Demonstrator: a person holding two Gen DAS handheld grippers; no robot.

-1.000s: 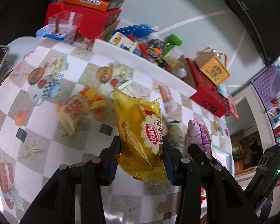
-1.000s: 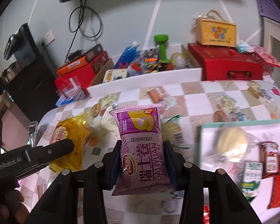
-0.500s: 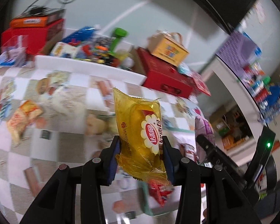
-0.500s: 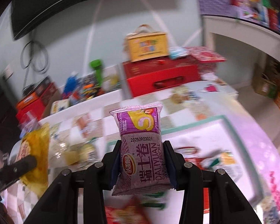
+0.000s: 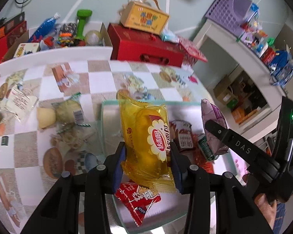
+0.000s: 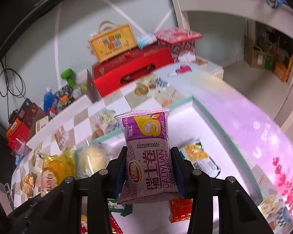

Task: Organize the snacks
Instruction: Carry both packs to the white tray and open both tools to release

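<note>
Snacks in both grippers right now. From the left wrist, the left gripper (image 5: 148, 159) is clamped on a yellow cake packet (image 5: 146, 142), pads pressing both its sides, and the packet hangs over the near corner of a white tray with a pale green rim (image 5: 107, 105). Under it in the tray lies a red triangular snack bag (image 5: 136, 200), with more red packets (image 5: 182, 136) further in. Off to the right, the right gripper (image 5: 214, 125) carries a purple swiss roll packet (image 5: 213, 117) above the same tray. On the checkered desk (image 5: 99, 78), just outside the tray's left rim, sit a few clear-wrapped buns (image 5: 68, 113).

From the right wrist, the right gripper is squeezed shut on the purple packet, held upright over the tray's white floor. A yellow-and-white packet (image 6: 201, 159) lies just right of it, a red one (image 6: 180, 208) lower down. The yellow cake packet shows at the left, blurred.
</note>
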